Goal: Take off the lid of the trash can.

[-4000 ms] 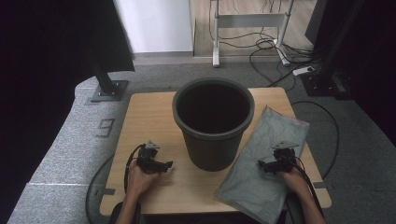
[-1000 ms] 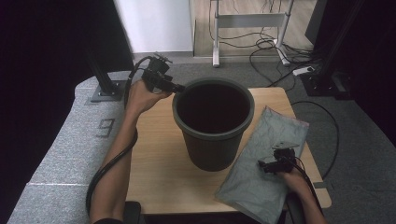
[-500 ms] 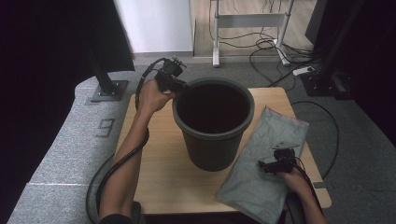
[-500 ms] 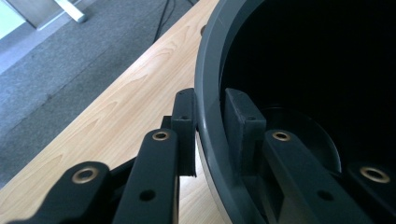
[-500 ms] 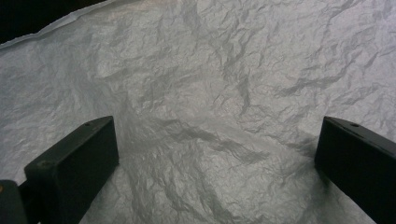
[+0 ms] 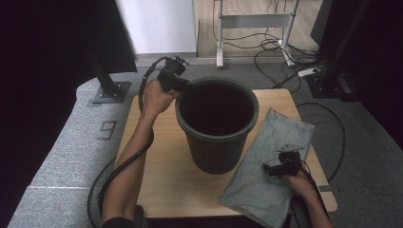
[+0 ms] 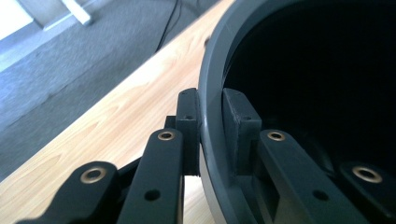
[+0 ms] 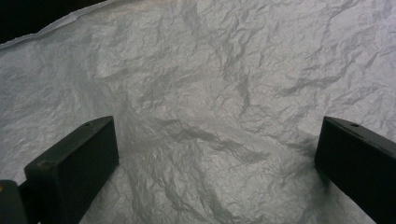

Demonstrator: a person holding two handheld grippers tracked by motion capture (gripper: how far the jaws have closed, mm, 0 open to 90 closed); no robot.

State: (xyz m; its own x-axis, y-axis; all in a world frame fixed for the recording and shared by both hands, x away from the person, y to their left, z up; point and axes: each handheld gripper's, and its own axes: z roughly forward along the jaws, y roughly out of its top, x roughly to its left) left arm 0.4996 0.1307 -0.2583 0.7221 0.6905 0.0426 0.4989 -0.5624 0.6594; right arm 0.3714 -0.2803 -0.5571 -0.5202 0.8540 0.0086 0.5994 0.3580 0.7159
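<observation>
A dark grey plastic bin (image 6: 217,124) stands upright near the middle of the wooden desk (image 6: 161,175); the left hand-held gripper (image 6: 178,85) is at the bin's far-left rim, and the left gripper view shows its 2 jaws closed on the rim (image 7: 212,126), 1 jaw outside the wall and 1 inside; a crumpled grey plastic bag (image 6: 271,166) lies flat on the desk just to the right of the bin, its near corner past the desk's edge; the right hand-held gripper (image 6: 278,167) rests on the bag, right of the bin's base, its jaws spread wide over the wrinkled film (image 8: 219,116) and gripping nothing.
</observation>
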